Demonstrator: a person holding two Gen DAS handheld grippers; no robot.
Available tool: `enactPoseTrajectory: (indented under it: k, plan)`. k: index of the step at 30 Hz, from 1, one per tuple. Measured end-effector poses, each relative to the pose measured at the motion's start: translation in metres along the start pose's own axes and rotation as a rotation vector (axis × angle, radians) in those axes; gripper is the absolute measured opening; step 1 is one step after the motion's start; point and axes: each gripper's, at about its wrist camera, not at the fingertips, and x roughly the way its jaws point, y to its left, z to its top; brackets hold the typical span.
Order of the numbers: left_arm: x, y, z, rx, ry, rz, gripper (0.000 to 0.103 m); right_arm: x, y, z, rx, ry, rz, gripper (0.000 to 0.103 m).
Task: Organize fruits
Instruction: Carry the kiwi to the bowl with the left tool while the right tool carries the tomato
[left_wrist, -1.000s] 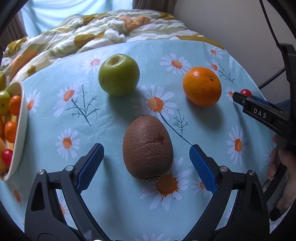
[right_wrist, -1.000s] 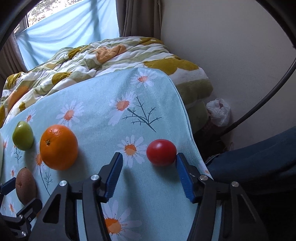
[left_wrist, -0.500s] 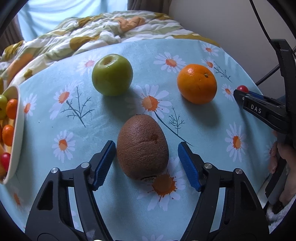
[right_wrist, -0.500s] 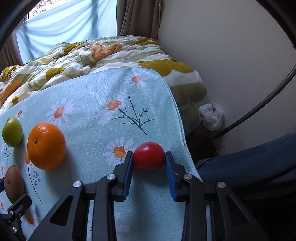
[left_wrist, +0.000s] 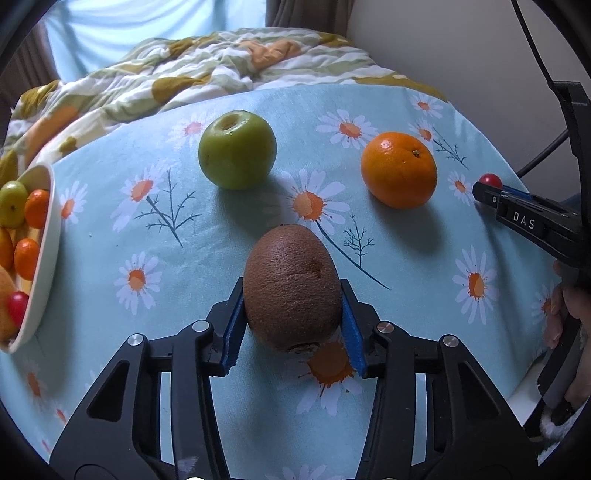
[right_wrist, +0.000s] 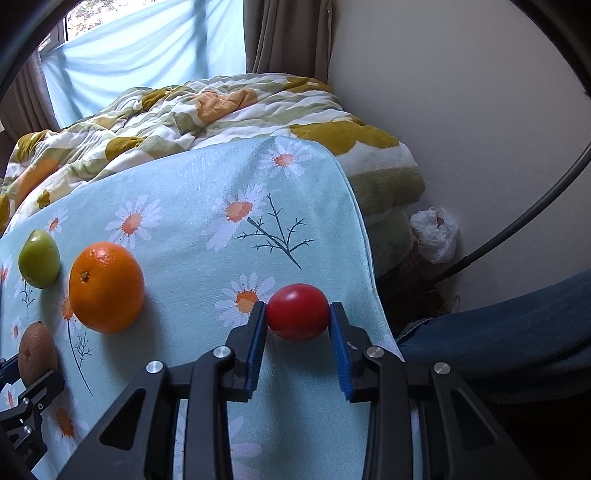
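On tablecloth (left_wrist: 110, 236): kiwi (left_wrist: 291, 288) nearest, apple (left_wrist: 237, 149) behind-left, orange (left_wrist: 399, 169) behind-right, tomato (right_wrist: 297, 312) far right near cloth edge. Bowl (left_wrist: 46, 258) at left edge, holding maybe 6 small fruits. Quilt (left_wrist: 207, 70) behind.

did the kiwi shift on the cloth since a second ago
No. The kiwi lies on the same orange daisy of the tablecloth; only the left gripper closed onto it.

Rough matt kiwi (left_wrist: 291, 284), glossy tomato (right_wrist: 297, 311) (cloth (left_wrist: 369, 240) beneath)
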Motion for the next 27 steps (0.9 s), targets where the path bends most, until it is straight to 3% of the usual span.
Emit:
enactPoseTrajectory:
  k: [14,27]
  plan:
    - [-0.050,-0.001,-0.002,-0.056,-0.101,0.031,0.051,-0.035,0.000,-0.003,-0.072,-0.045,0.085,0.031]
    - [-0.130,0.042,0.006,-0.162,-0.262,0.120,0.051,-0.092,0.055,0.017,-0.262,-0.145,0.259,0.031]
